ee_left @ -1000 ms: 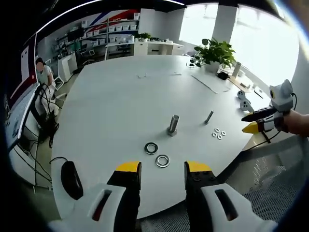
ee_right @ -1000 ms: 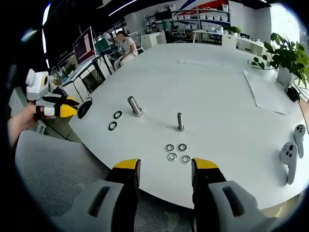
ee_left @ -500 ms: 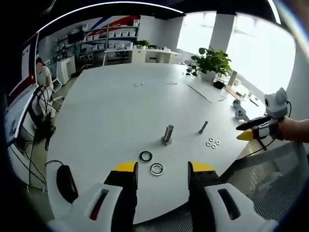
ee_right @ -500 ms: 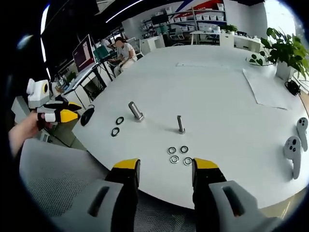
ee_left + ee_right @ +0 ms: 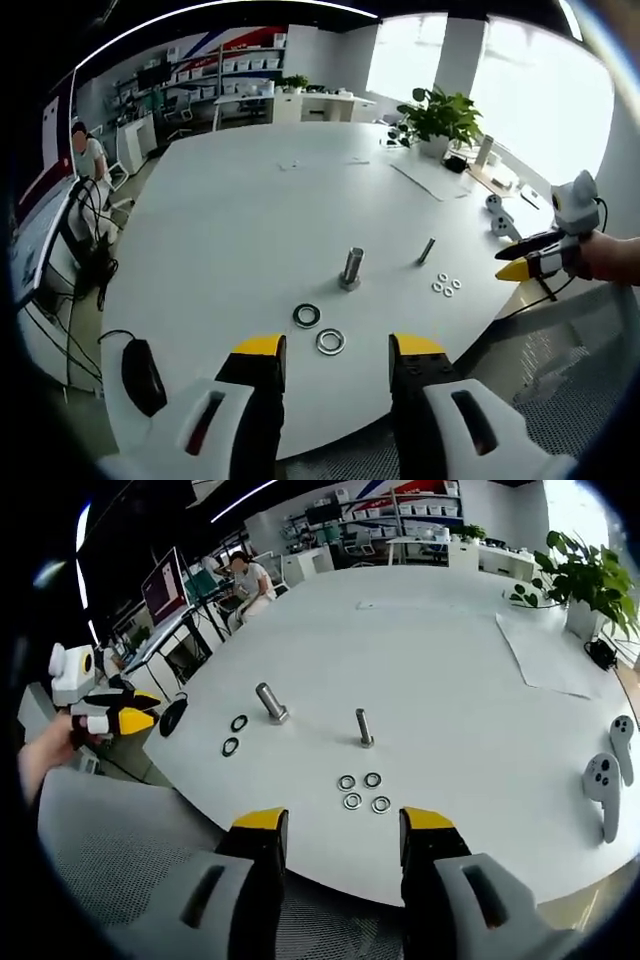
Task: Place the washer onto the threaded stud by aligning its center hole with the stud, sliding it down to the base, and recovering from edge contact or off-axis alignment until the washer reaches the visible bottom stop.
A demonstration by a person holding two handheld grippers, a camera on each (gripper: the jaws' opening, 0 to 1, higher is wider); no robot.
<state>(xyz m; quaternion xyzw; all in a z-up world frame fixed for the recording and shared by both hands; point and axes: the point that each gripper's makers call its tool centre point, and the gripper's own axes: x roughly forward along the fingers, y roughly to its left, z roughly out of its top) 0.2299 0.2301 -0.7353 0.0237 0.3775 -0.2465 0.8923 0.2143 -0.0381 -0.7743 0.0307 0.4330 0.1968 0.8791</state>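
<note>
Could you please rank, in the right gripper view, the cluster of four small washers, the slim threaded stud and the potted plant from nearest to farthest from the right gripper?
1. Four small washers, just ahead of the right gripper.
2. Slim threaded stud, upright beyond them.
3. Potted plant, far right table edge.

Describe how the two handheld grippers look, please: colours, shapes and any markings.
Both match. The left gripper and right gripper have white moulded bodies with slot-shaped cutouts, black fingers and yellow fingertip caps. One slot on the left gripper looks red inside. Seen from the side, each carries a white housing on top.
</note>
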